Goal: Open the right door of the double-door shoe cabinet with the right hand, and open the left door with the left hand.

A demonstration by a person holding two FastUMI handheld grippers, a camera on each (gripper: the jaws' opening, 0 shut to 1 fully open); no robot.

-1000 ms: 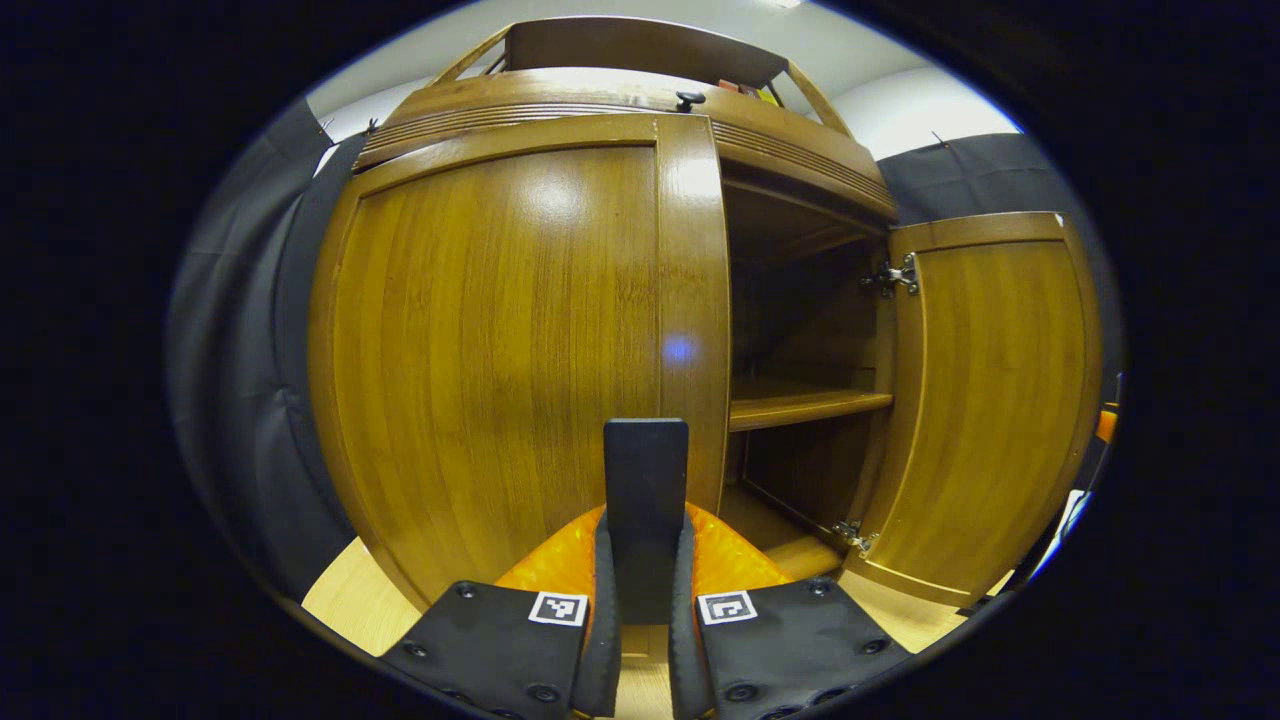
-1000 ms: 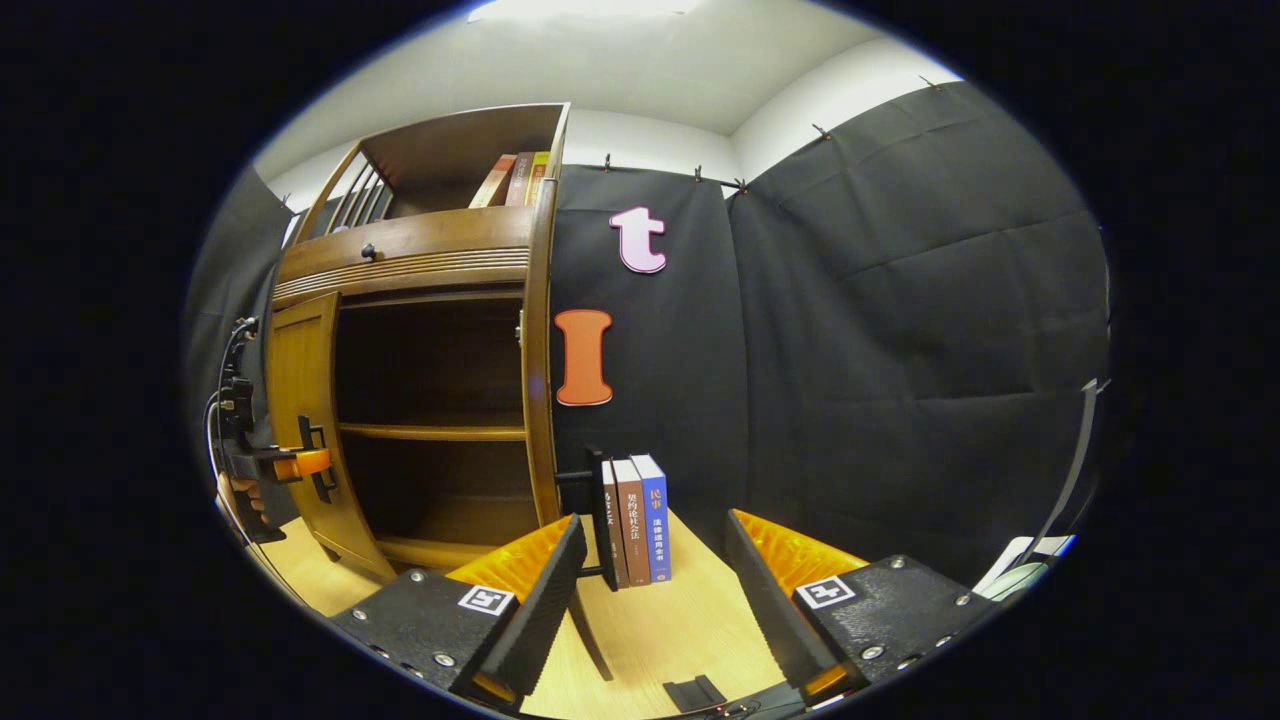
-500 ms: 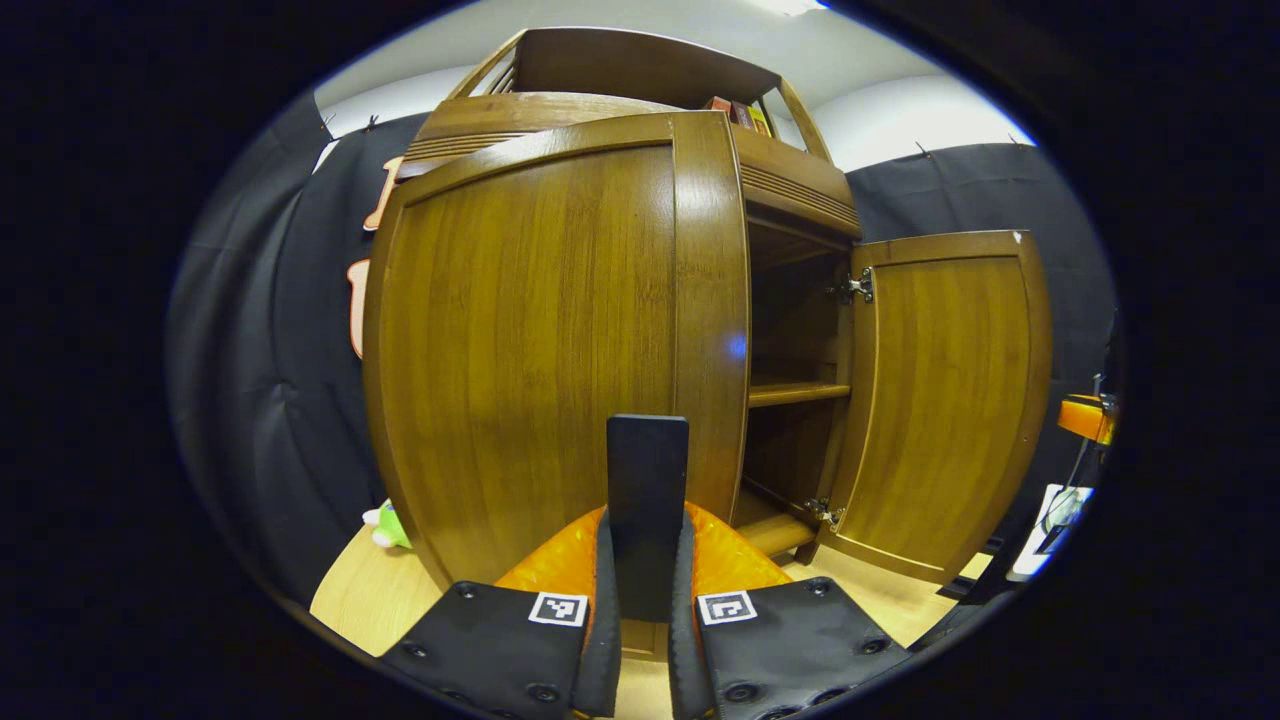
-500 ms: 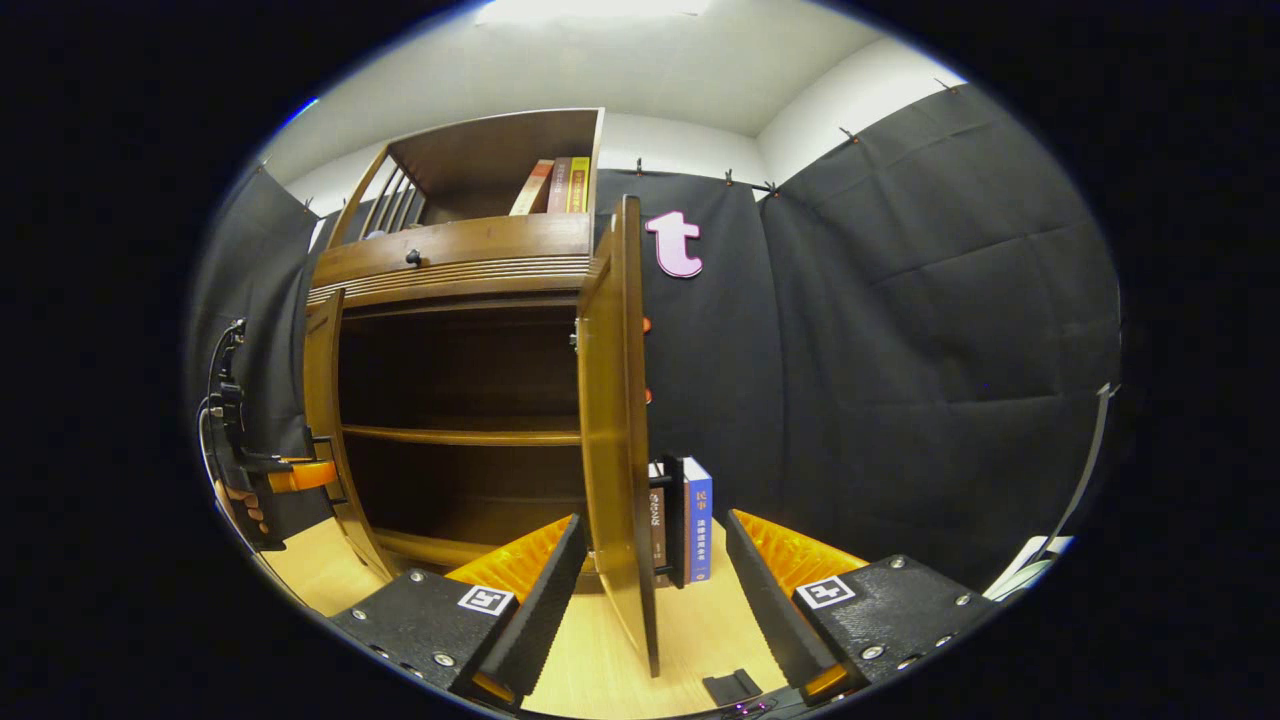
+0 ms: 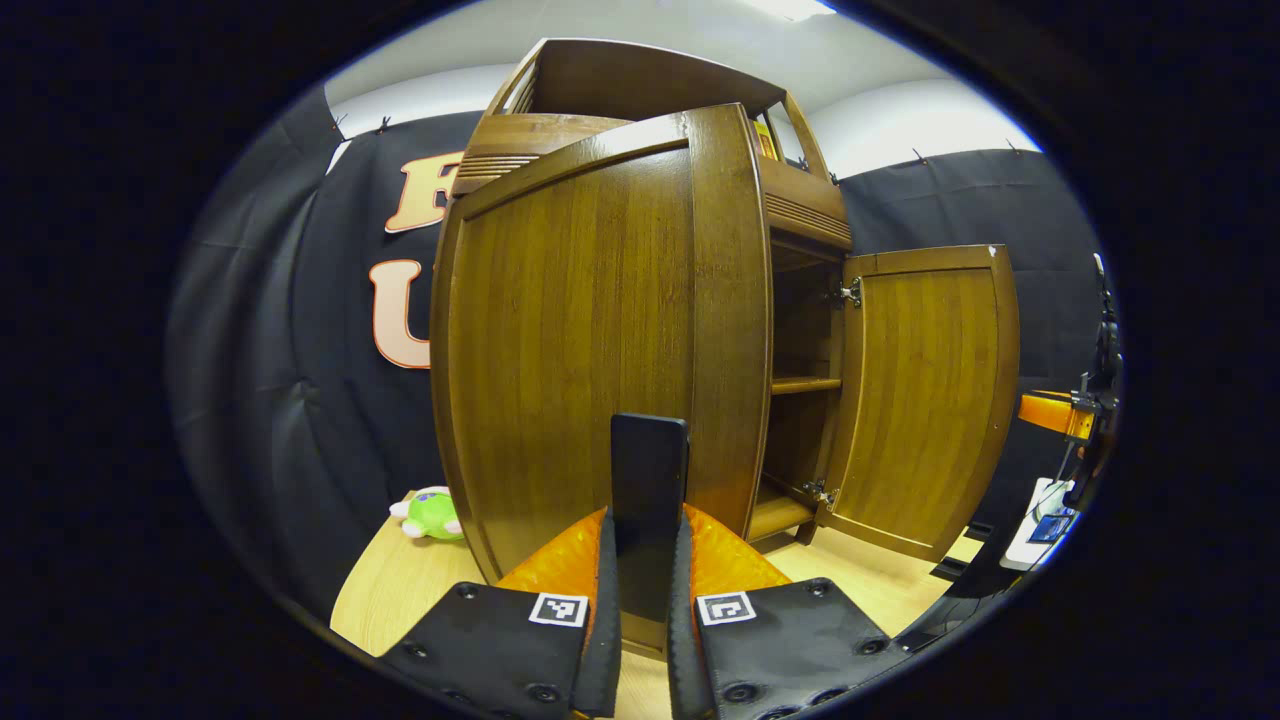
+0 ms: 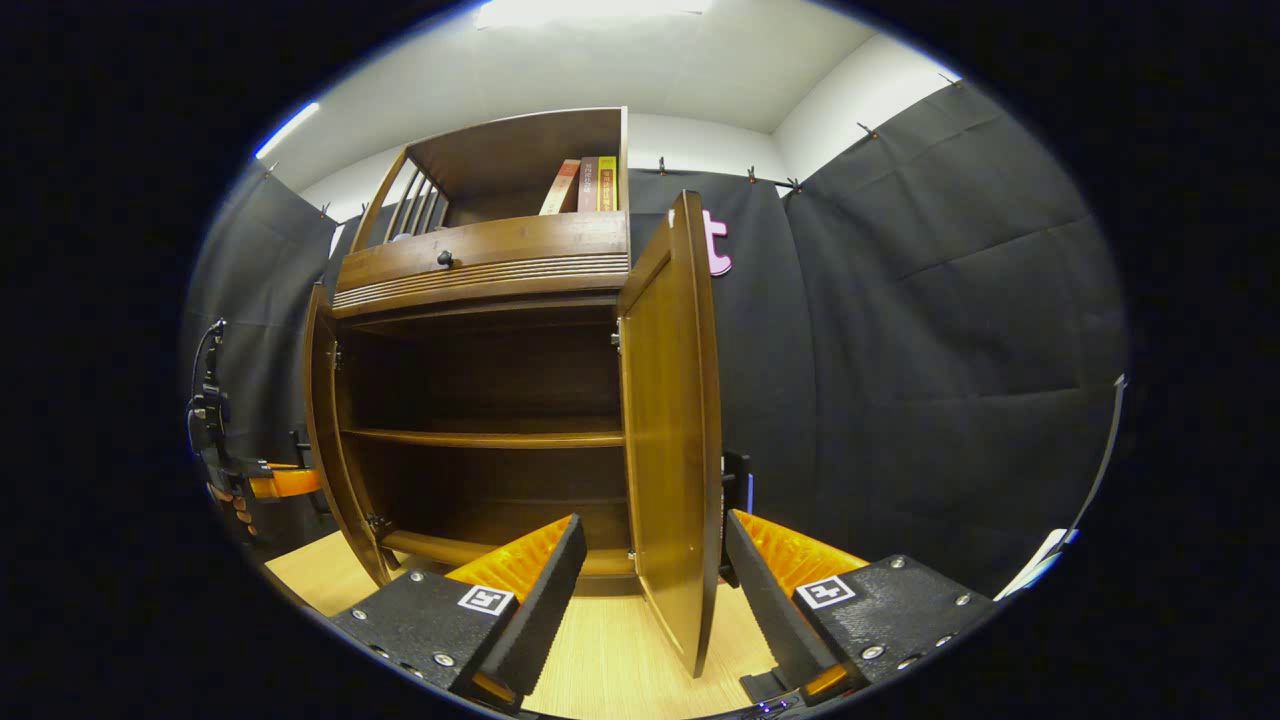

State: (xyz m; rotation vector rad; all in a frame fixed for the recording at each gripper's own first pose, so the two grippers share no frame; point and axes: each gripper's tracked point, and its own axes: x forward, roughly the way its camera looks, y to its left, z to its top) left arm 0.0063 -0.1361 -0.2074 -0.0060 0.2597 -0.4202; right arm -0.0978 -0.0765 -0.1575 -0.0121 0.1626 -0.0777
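1. Since a second ago the left door (image 5: 600, 330) has swung further out on its hinge, baring more of the black booth wall and a green plush toy (image 5: 430, 512) on the table (image 5: 385, 590); the right door (image 6: 672, 420), edge-on then, now shows its inner face between our right gripper's fingers
2. The left gripper (image 5: 645, 640) is clamped narrow on the dark handle (image 5: 649, 475) at the left door's free edge, both fingers pressing its sides
3. The right gripper (image 6: 655, 600) stands wide, its fingers either side of the right door's lower edge and, as far as we can tell, not touching it
4. We judge the step in hand to be finishing the left door's swing: we should follow the hinge's arc and not pull straight, keep the grip square on the handle, and let go only when the door rests
5. The shoe cabinet (image 6: 480, 400) stands on the table with a bare middle shelf (image 6: 480, 437) visible; a small knob (image 6: 443, 258) sits on the drawer above, and books (image 6: 585, 185) lean in the top rack
6. In the swing's way we see the plush toy near the left door's hinge side; the other gripper and its hand (image 6: 225, 495) are beyond that door in the right gripper view
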